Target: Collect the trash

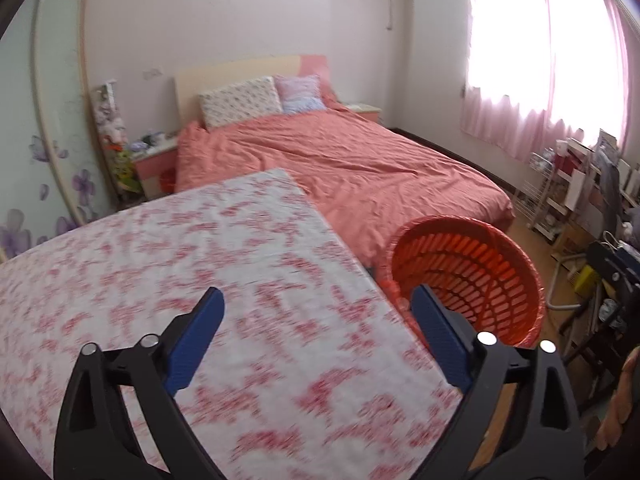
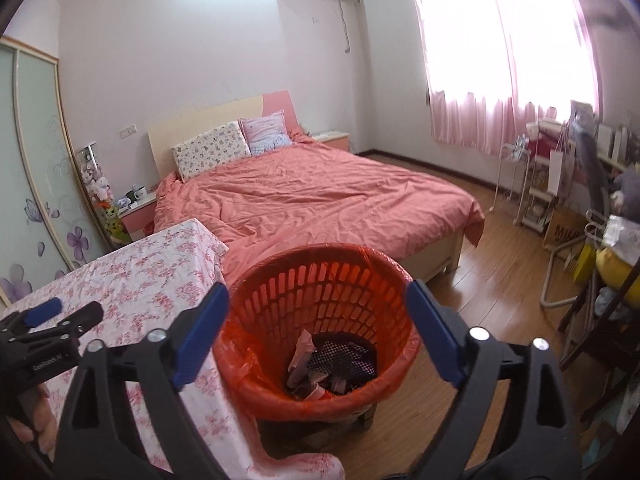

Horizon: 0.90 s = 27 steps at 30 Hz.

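Note:
An orange slotted waste basket [image 2: 320, 312] with an orange liner stands on the floor beside the table; crumpled pink paper scraps [image 2: 308, 372] lie at its bottom. My right gripper [image 2: 316, 336] is open and empty, held above the basket's mouth. My left gripper [image 1: 316, 340] is open and empty above the table with the pink floral cloth [image 1: 180, 280], near its right edge; the basket [image 1: 468, 276] is just to its right. The left gripper also shows at the left of the right wrist view [image 2: 64, 316].
A bed with a salmon cover [image 2: 312, 204] stands behind the table and basket. Wooden floor [image 2: 480, 280] runs to the right. Cluttered shelves and a chair [image 2: 592, 248] line the right side. A wardrobe [image 2: 36, 184] and nightstand [image 2: 136, 212] are at the left.

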{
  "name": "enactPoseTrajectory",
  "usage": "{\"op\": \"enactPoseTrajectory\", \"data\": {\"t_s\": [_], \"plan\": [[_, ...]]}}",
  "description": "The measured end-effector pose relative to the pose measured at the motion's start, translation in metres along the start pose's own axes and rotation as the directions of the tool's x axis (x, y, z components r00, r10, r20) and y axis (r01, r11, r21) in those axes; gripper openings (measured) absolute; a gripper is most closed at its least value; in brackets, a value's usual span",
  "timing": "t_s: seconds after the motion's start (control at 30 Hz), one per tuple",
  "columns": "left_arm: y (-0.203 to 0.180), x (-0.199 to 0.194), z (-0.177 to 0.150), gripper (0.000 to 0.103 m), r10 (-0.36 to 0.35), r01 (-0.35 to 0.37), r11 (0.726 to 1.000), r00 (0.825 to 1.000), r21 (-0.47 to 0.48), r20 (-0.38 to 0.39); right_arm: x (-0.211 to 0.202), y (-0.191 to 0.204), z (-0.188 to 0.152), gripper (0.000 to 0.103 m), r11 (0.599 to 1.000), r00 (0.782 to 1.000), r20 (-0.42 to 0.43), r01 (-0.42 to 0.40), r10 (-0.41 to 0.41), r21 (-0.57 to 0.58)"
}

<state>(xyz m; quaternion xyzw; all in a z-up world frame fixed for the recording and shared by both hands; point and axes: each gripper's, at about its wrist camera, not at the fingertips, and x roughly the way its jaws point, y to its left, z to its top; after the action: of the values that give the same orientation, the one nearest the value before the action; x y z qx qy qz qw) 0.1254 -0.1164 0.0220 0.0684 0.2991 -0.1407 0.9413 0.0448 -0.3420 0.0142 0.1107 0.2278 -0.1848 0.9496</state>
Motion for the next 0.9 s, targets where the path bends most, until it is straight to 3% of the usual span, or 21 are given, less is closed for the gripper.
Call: {"op": "enactPoseTrajectory", "data": {"t_s": [0.2,0.5,0.73,0.9], "plan": [[0.026,-0.051,-0.031,0.101,0.182,-0.181,0.983,0.979,-0.020,0.089,-0.061,0.031,-0.019,0.099,0.996,0.994,0.088,0.064,-0.059,-0.056],[0.050,-0.094,-0.075,0.101,0.242,-0.228,0.964,0.965,-0.134,0.105,-0.124,0.075,-0.064,0.099,0.981,0.980,0.174,0.126,-0.100,-0.145],[0.061,-0.113,-0.099,0.101,0.283,-0.261,0.950,0.951,-0.169,0.122,-0.131,0.081,-0.086,0.099,0.989,0.992,0.083,0.098,-0.090,-0.110],[0.064,-0.112,-0.111,0.101,0.287,-0.268,0.946,0.953,-0.181,0.092,-0.119,0.086,-0.095,0.099,0.988,0.995,-0.001,0.097,-0.097,-0.117]]}}
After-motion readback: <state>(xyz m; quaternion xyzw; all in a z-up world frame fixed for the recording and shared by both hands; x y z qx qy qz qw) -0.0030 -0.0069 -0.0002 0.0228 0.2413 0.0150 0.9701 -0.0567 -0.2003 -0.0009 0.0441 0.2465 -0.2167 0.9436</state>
